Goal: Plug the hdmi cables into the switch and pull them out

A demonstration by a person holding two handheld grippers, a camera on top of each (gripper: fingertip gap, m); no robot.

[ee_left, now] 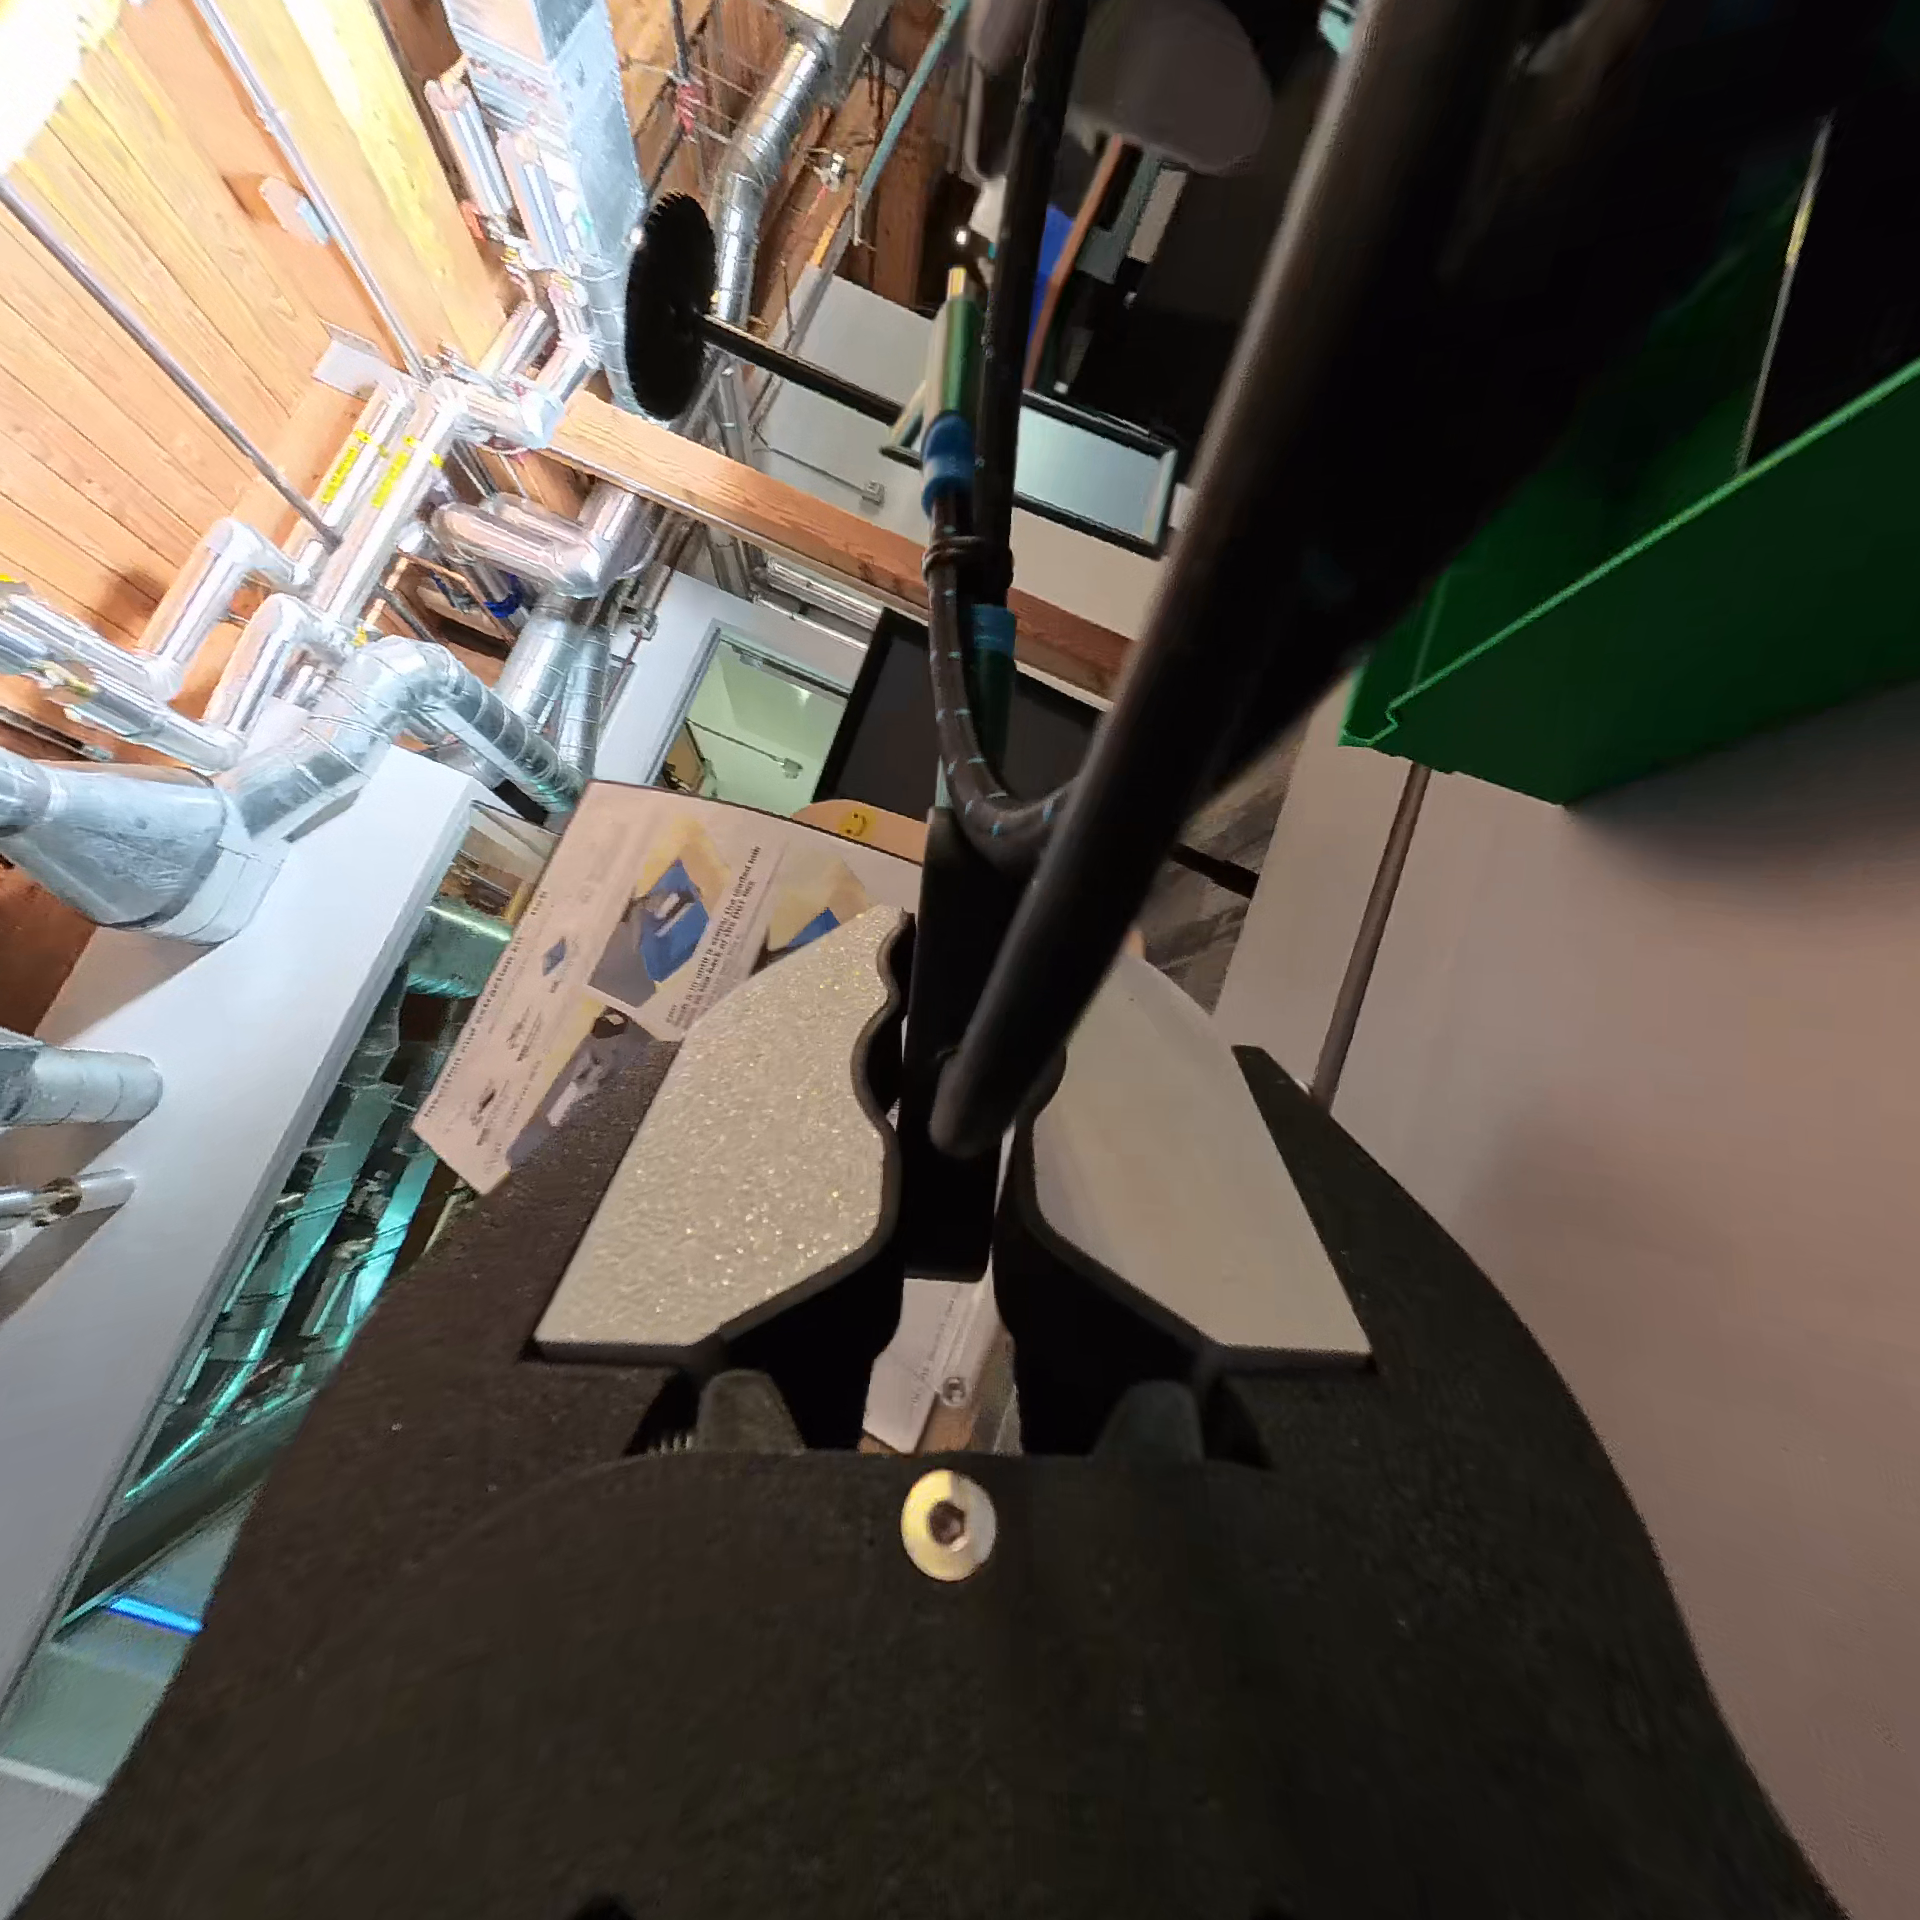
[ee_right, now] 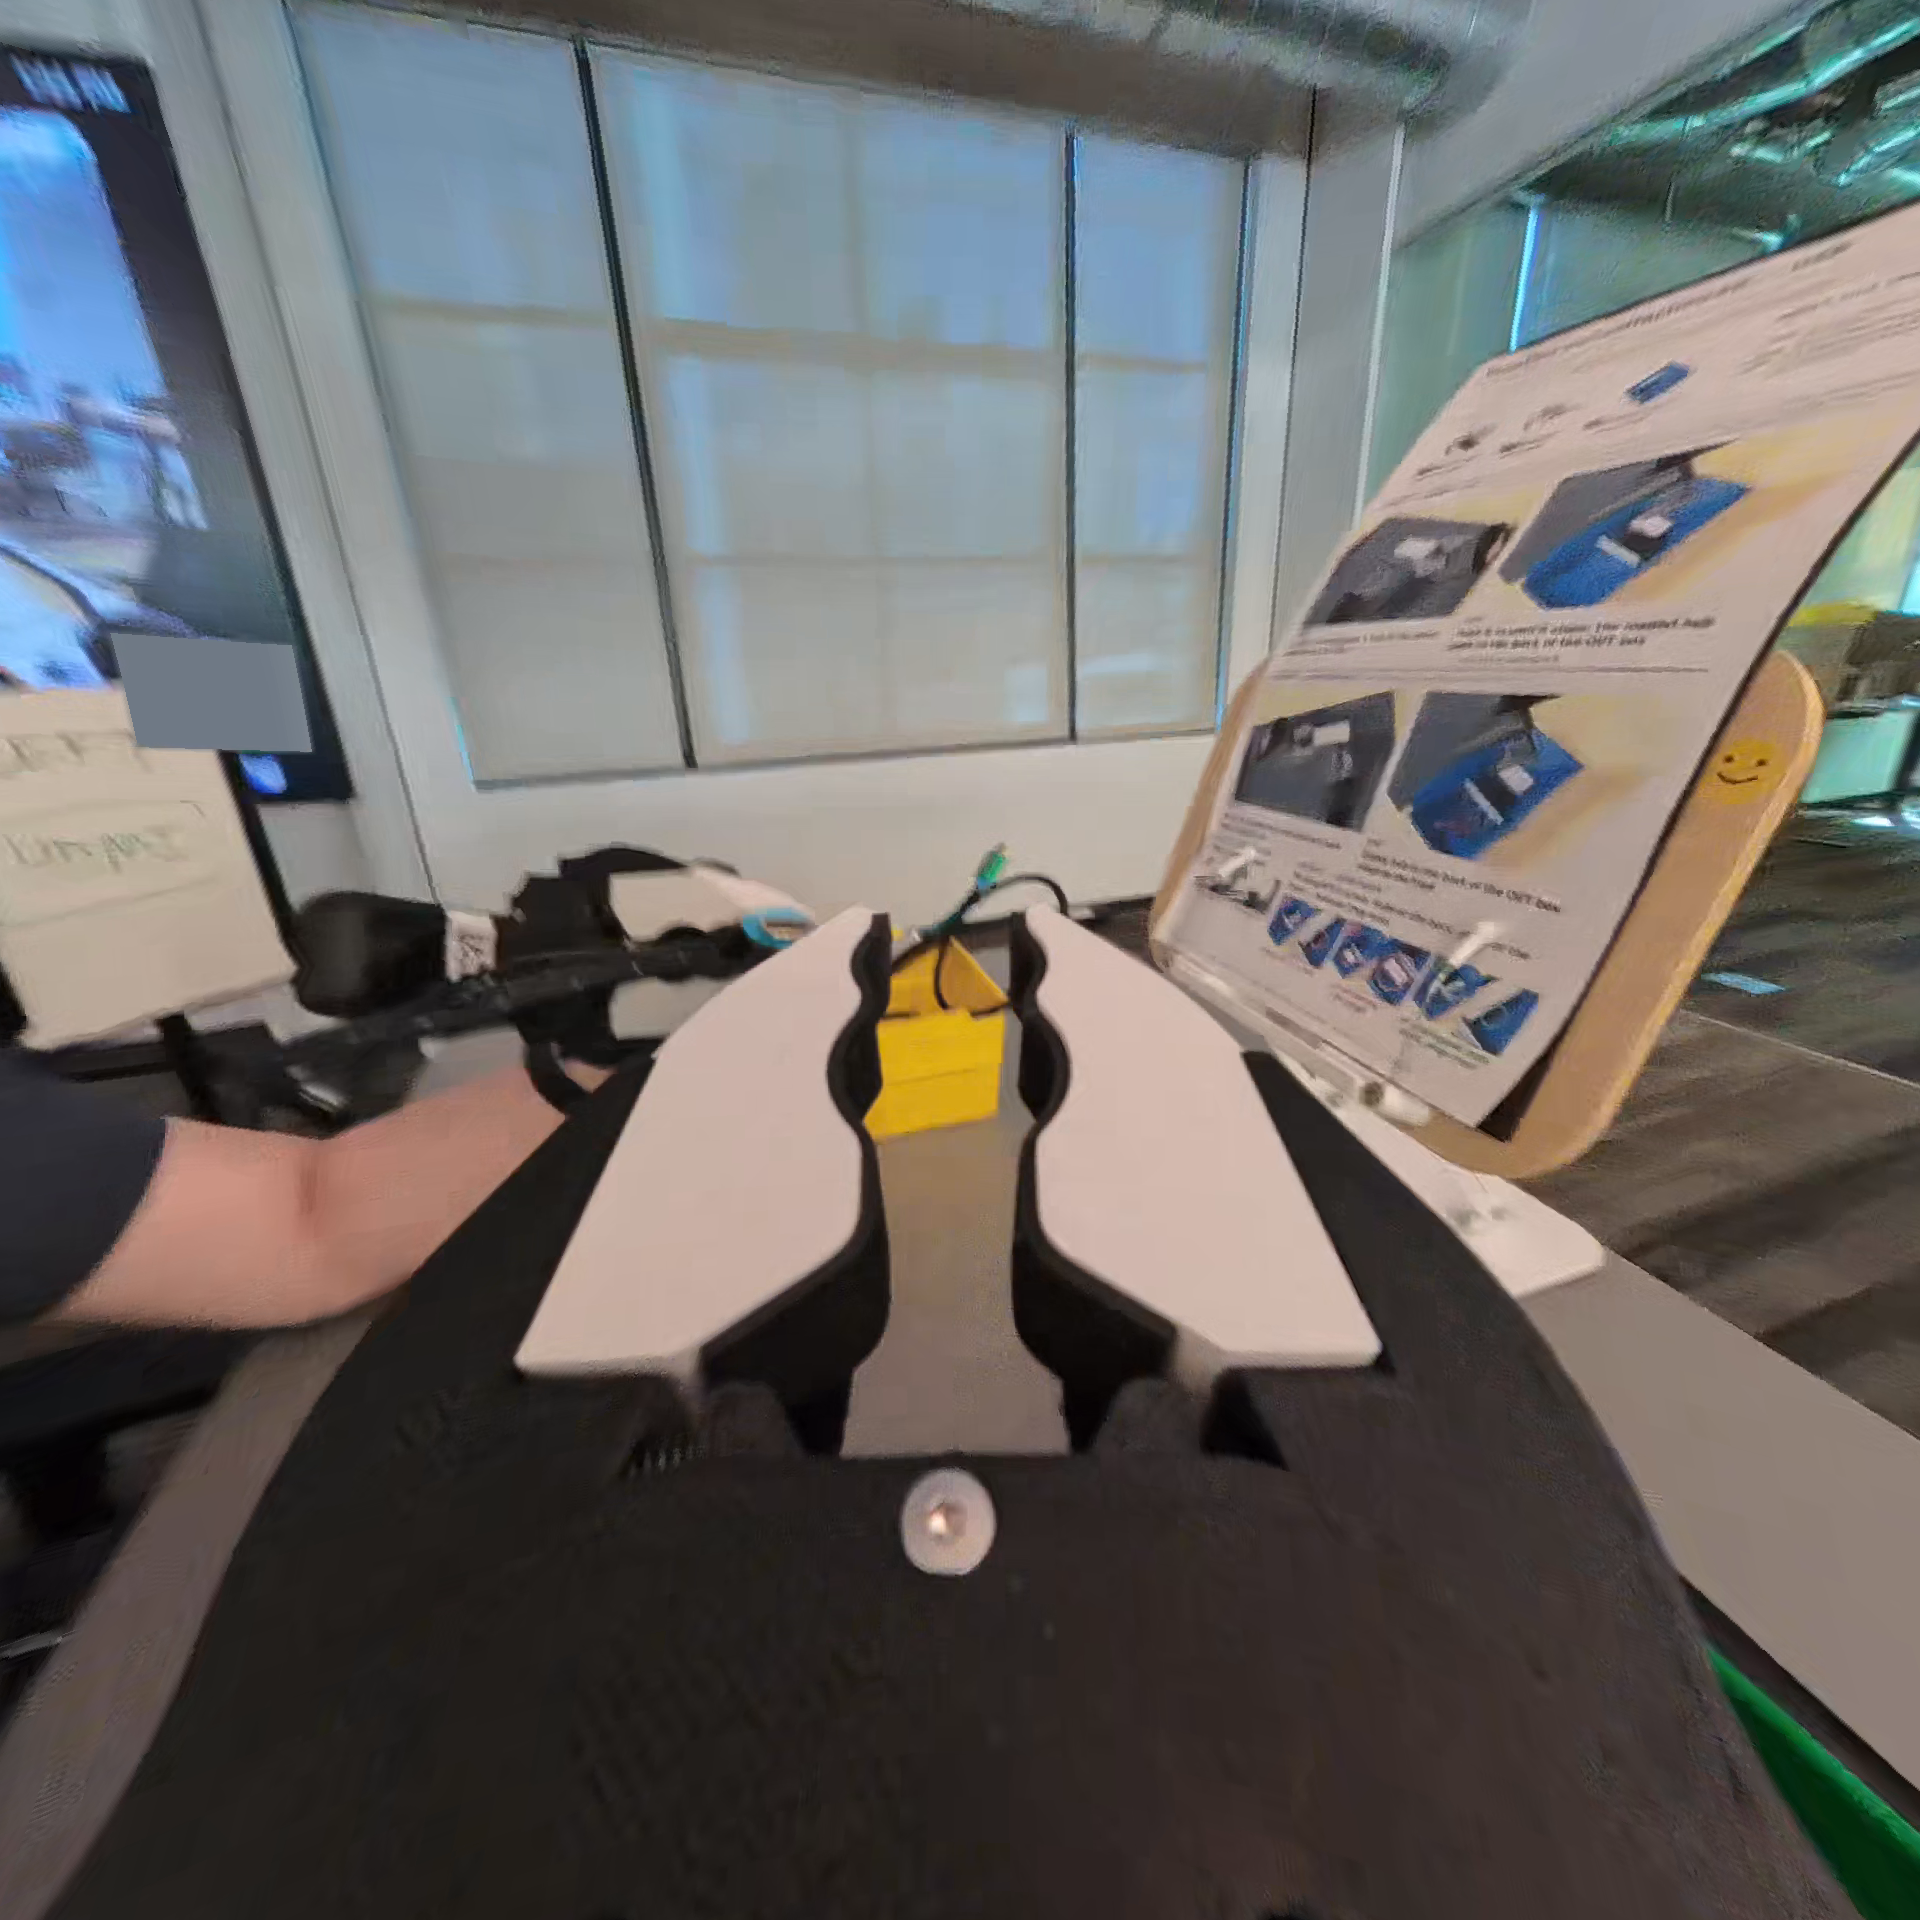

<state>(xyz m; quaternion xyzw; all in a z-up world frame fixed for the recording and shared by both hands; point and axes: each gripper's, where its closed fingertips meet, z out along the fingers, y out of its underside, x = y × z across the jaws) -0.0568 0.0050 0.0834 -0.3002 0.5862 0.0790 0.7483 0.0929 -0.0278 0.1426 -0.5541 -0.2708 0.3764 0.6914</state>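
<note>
left gripper (ee_left: 951, 1049): clenched on a flat black piece (ee_left: 940, 1143) that stands edge-on between its pads; view tilted hard, ceiling to its left
black piece: can't tell if it is the switch or a plug body; a thick black cable (ee_left: 1132, 727) leaves it just ahead of the tips and runs up and to the right
braided hdmi cable (ee_left: 961, 717): just past the tips, black with blue flecks, loops up from the black piece; tied with a thin band, blue tape wraps on it
green plug (ee_left: 958, 348): farther ahead at the braided cable's end, tip pointing away, free in the air, not in any port
green bin (ee_left: 1621, 665): to the right of the left gripper, near
instruction sheet (ee_left: 623, 966): ahead-left of the left fingers, behind them
ducts (ee_left: 343, 665): far left, silver, on wood ceiling
right gripper (ee_right: 948, 935): released, a gap between its pads, nothing in it, above a grey table (ee_right: 940, 1278)
yellow box (ee_right: 935, 1060): straight ahead of the right tips, on the table, seen through the gap
cables in right view: green-tipped plug (ee_right: 985, 871) sticks up above the yellow box, blurry
person's forearm (ee_right: 343, 1216): left of the right gripper, reaching forward to the other gripper (ee_right: 634, 935)
sheet on wooden board (ee_right: 1538, 727): ahead-right, tilted back
window (ee_right: 769, 436): far, straight ahead
screen (ee_right: 114, 416): far left
</note>
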